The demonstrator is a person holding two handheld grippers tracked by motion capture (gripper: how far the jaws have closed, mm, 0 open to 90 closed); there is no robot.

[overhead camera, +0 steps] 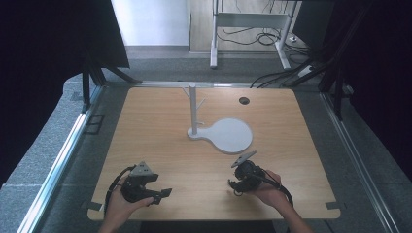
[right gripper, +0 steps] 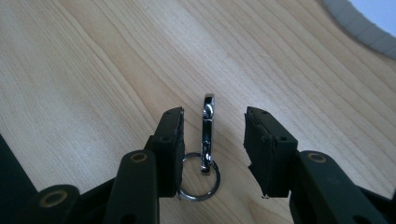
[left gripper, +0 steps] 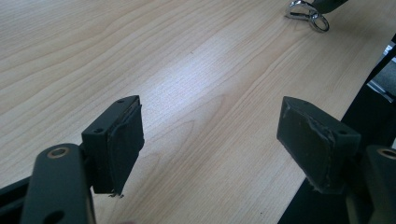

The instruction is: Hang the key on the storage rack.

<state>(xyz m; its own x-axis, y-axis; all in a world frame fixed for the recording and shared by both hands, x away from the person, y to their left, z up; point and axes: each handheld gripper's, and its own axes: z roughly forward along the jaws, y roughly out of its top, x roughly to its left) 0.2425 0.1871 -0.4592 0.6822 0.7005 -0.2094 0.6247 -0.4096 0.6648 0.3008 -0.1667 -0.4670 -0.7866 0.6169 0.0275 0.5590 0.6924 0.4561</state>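
Observation:
A small metal keyring with a snap clasp (right gripper: 207, 135) lies flat on the wooden table, between the open jaws of my right gripper (right gripper: 215, 116); the jaws stand apart from it on either side, low over the wood. In the high view my right gripper (overhead camera: 236, 186) is at the front right of the table, held by a hand. My left gripper (overhead camera: 163, 194) is at the front left, jaws pointing right. It is open (left gripper: 212, 107) with bare wood between its pads, and the keyring (left gripper: 308, 14) shows far ahead. A white peg stand (overhead camera: 193, 109) rises from a round white base (overhead camera: 231, 136) mid-table.
The white base's edge (right gripper: 364, 23) lies beyond the right gripper. A dark cable hole (overhead camera: 244, 100) sits at the back right of the table. The table's front edge (left gripper: 327, 154) runs close beside the left gripper. Black curtains and a metal frame flank the table.

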